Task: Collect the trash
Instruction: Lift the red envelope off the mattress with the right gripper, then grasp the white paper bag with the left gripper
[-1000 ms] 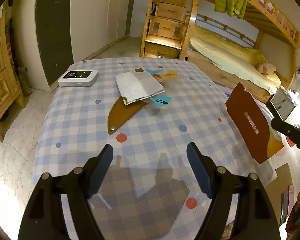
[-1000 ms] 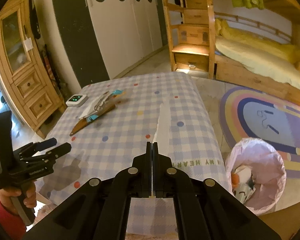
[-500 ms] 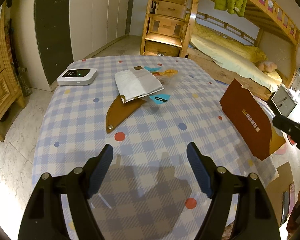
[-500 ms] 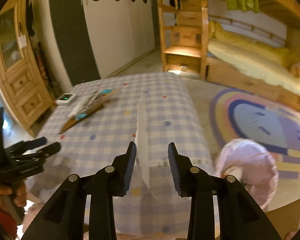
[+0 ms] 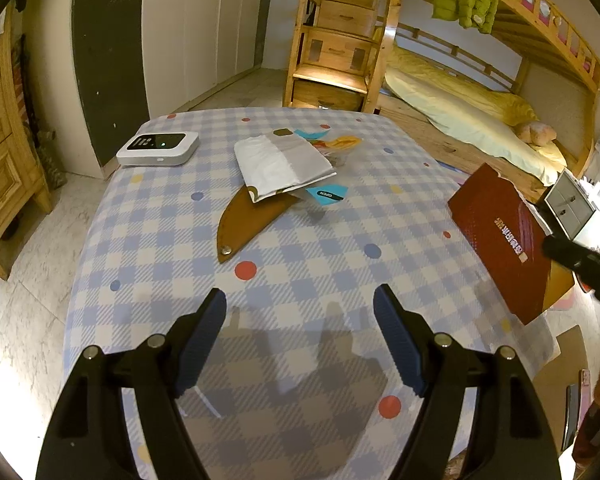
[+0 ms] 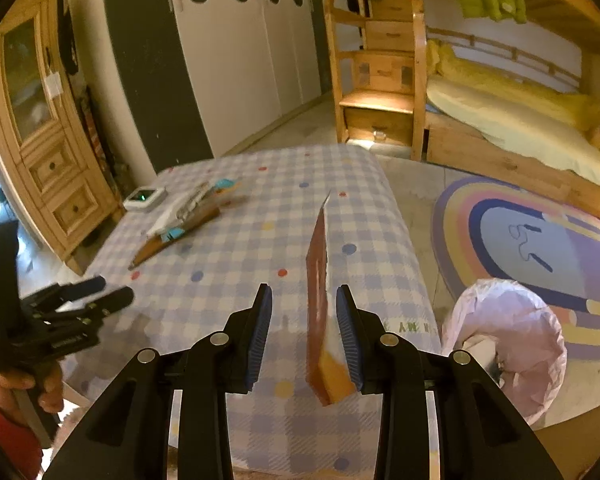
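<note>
A red-brown paper envelope stands on edge between the jaws of my right gripper. It leans on the right pad and the left pad is clear of it, so the gripper is open. In the left wrist view the envelope hangs over the table's right edge. My left gripper is open and empty above the checked tablecloth. Further back lies a litter pile: a white packet, a brown flap, a blue wrapper and a yellow wrapper.
A bin lined with a pink bag stands on the floor right of the table, with rubbish inside. A white device with a green light sits at the table's far left. A bunk bed and a wooden cabinet ring the room.
My right gripper's jaws have gone from shut on the envelope to apart. The envelope now sits loose and tilted between them. The left gripper has stayed where it was.
</note>
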Tool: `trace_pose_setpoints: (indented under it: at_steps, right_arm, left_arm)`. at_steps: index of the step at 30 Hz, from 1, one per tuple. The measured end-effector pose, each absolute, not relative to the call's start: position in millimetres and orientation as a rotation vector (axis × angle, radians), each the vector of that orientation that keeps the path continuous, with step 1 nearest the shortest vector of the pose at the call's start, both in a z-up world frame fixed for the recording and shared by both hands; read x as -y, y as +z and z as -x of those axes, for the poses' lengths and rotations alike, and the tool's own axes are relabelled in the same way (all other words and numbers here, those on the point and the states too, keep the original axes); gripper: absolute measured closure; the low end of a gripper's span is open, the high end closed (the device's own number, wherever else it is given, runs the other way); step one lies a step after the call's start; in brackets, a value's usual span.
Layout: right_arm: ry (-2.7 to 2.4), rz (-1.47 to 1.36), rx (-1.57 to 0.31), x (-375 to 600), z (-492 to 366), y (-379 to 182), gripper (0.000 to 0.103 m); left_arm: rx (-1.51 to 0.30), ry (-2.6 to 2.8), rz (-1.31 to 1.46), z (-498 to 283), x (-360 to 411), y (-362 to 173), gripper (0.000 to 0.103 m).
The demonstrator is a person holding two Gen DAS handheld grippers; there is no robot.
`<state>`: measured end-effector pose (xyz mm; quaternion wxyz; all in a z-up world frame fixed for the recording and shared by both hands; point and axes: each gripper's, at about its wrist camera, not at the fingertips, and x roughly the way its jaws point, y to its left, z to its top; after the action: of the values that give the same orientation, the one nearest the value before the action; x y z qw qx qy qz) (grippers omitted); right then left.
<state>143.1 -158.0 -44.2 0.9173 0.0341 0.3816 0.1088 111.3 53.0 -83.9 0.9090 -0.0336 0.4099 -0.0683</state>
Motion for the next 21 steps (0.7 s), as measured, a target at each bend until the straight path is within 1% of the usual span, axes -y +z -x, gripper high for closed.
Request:
trace_pose_setpoints:
  at_steps: [5,6,7,8,11,12,14,17,21]
  right_arm:
    - [0.229,-0.104,-0.843,161.6,-152.6,-64.2,0.069]
    - [0.230,-0.102,-0.837,160.8,-151.7,-64.4,0.073]
    - [0.230,-0.093,-0.834,159.8,-150.4,-65.2,0.086]
    - [0.228,-0.086,-0.830,158.2,-149.4,-64.9,0.092]
    - [0.214,-0.064,-0.788,155.7,-145.1,-58.6,0.097]
    - [0.210,-0.058,-0.775,155.2,-144.1,-55.6,0.101]
    - [0.207,-0.048,-0.758,153.8,-145.0,-52.3,0.102]
    - [0.203,-0.035,-0.725,152.3,-148.4,-44.9,0.102]
    - [0.204,-0.034,-0.708,151.4,-158.6,-41.9,0.102]
  left_arm:
    - [-0.853,-0.133,0.065,-111.1,-53.8,-88.7,0.029]
    - [-0.855,-0.131,0.065,-111.7,-54.3,-89.4,0.029]
    - [-0.857,-0.127,0.066,-112.1,-54.6,-89.9,0.029]
    - [-0.859,-0.123,0.067,-112.8,-54.9,-90.9,0.029]
    - [-0.861,-0.112,0.059,-115.8,-55.0,-91.5,0.029]
    - [-0.860,-0.108,0.058,-117.5,-55.2,-90.5,0.029]
    - [-0.857,-0.098,0.056,-125.1,-56.4,-87.4,0.029]
    - [-0.842,-0.079,0.069,-140.8,-57.1,-80.2,0.017]
    - [-0.820,-0.062,0.092,-168.4,-55.7,-67.6,0.017]
